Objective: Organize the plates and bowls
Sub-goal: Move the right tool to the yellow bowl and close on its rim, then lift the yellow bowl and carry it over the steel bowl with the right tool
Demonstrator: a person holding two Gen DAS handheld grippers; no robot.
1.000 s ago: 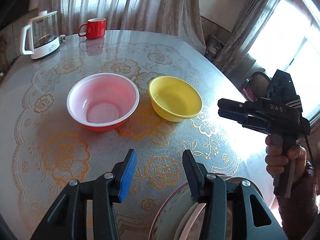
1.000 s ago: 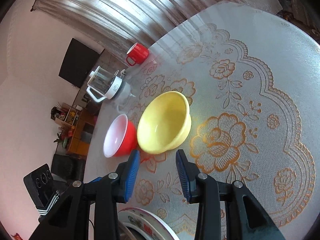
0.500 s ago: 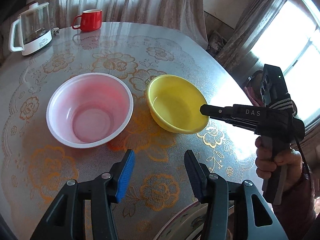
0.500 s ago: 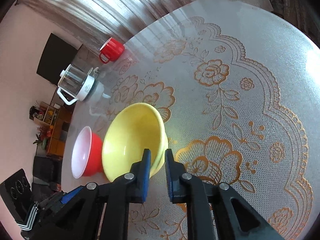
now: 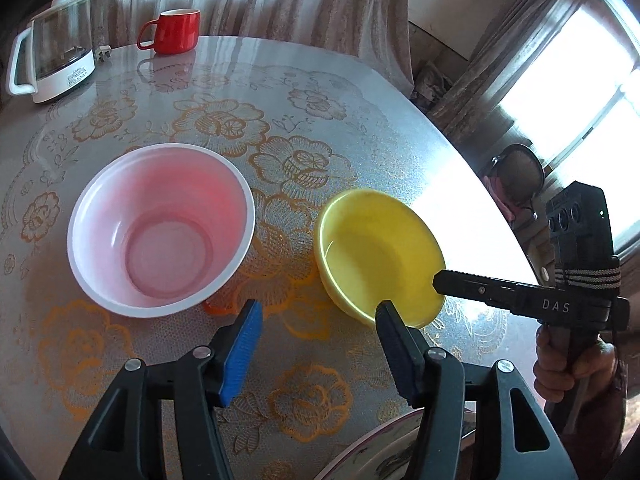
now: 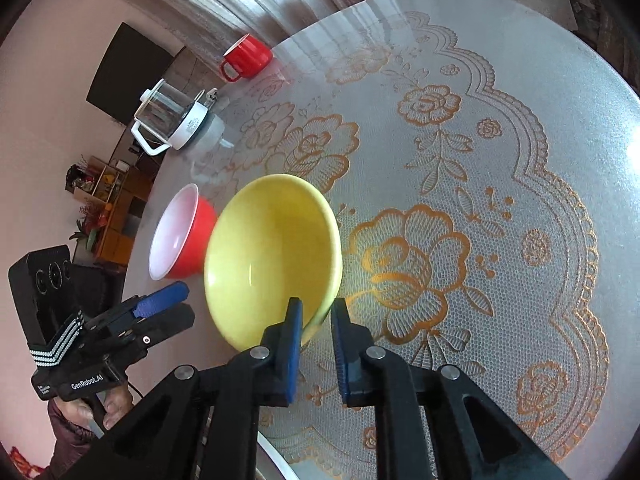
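A round table [image 5: 360,92] under a clear cover with gold lace flowers fills both views, curtains behind its far edge. We see a yellow plastic bowl [image 5: 376,248] near the table's right edge, empty, its near rim tilted up in the right wrist view. Our right gripper [image 6: 316,320] has its fingers nearly together, one inside the bowl and one outside, pinching that rim; its jaws have just opened slightly. Just beside it toward the middle of the table sits a red bowl with a white inside [image 5: 160,232], also empty, not touching the yellow one. Our left gripper [image 5: 318,320] hovers over the near part of the table with fingers spread and nothing between them; its jaws have just been opening. A patterned plate [image 5: 384,452] shows at the near edge, mostly hidden. At the far edge stand a red mug [image 5: 176,30] and a glass kettle on a white base [image 5: 52,52], well apart from the bowls. The wide stretch of cover between them lies bare.
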